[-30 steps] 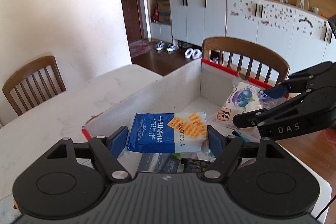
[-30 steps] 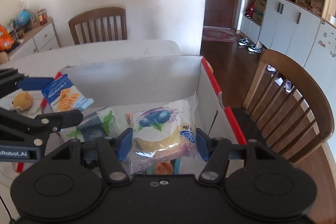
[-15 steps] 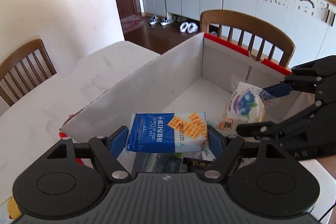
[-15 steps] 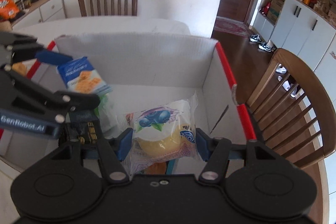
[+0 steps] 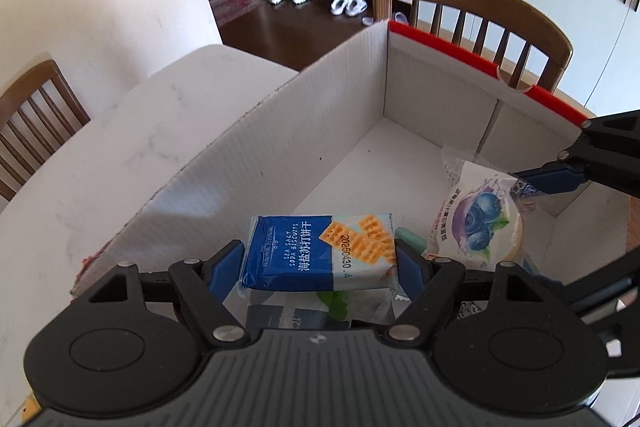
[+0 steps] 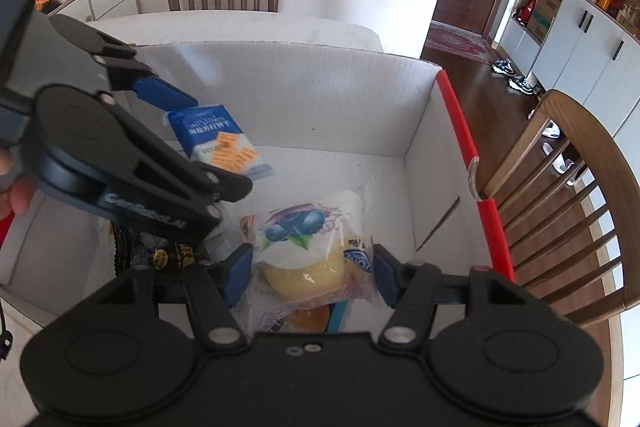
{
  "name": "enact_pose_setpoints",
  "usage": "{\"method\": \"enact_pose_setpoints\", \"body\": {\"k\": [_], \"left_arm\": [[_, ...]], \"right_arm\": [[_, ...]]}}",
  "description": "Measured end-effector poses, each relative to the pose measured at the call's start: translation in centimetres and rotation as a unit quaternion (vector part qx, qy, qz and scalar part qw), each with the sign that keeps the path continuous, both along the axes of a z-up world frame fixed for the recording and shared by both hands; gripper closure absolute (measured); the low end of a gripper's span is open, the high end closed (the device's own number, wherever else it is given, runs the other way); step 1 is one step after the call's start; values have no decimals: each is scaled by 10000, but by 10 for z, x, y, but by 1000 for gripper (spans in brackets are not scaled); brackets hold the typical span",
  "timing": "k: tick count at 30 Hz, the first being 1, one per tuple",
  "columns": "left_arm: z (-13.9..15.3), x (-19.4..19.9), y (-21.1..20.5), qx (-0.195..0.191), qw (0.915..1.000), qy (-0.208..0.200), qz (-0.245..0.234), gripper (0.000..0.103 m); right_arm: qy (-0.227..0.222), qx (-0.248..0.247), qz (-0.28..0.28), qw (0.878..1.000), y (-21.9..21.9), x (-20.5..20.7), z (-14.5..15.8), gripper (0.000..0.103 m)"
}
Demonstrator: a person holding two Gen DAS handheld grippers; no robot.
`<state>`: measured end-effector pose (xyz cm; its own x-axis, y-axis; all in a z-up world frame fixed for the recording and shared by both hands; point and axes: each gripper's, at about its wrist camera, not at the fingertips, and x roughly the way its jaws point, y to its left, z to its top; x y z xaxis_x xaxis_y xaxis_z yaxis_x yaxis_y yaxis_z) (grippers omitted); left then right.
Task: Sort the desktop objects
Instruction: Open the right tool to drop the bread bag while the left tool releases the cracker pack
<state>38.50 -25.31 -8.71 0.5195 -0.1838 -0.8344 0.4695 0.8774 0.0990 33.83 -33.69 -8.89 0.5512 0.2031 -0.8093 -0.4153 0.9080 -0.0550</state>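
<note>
Now both grippers hang over the white corrugated box (image 5: pixel 280 147), where a second ago they looked across its near wall from further back; in both wrist views the box floor has widened to fill the middle of the frame and the cabinets and door have slid toward the top edge. The left gripper (image 5: pixel 320 263) is clamped on the blue soda biscuit pack (image 5: pixel 320 251), its blue pads pressing the pack's two short ends, with the pack level at lower centre of its view and above the packets already lying in the box. The right gripper (image 6: pixel 308 275) pinches the blueberry bun packet (image 6: pixel 308 243) by its sides at lower centre of its view; from the left wrist the same packet shows at the right edge, just beside the biscuit pack. Neither grip has loosened over the last second. Dark and green wrappers (image 5: pixel 340 307) lie on the floor beneath the biscuit pack, while the far half of the box floor is bare. I judge this the delivery step: both snacks are carried in and lowered, and letting go over the bare floor looks like what remains.
</note>
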Motion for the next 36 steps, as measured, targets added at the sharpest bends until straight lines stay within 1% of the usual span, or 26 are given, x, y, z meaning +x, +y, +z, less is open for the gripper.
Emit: {"method": "enact_pose_setpoints", "body": {"k": [4, 6, 14, 17, 18, 21, 28, 36], "left_arm": [[-4, 5, -2, 101, 9998, 139, -62, 25], [-7, 9, -2, 114, 9995, 288, -53, 25], [-8, 11, -1, 71, 9993, 375, -3, 23], [-8, 11, 0, 64, 9993, 379, 30, 22], [-8, 10, 1, 56, 9993, 361, 49, 20], [-7, 9, 2, 28, 9994, 347, 72, 19], [-2, 1, 9, -64, 9996, 223, 147, 19], [17, -11, 15, -273, 9995, 66, 155, 19]], "right_arm": [[-8, -20, 10, 10000, 1, 3, 1, 41], [3, -16, 24, 10000, 1, 3, 1, 41], [16, -33, 67, 10000, 2, 4, 2, 38], [-9, -1, 46, 10000, 2, 3, 3, 36], [-33, 5, 38, 10000, 1, 2, 4, 34], [-83, 26, -23, 10000, -3, -1, 6, 27], [-151, 147, -167, 9996, -18, -8, 14, 26], [-272, 201, -182, 9993, -24, -18, 25, 26]]}}
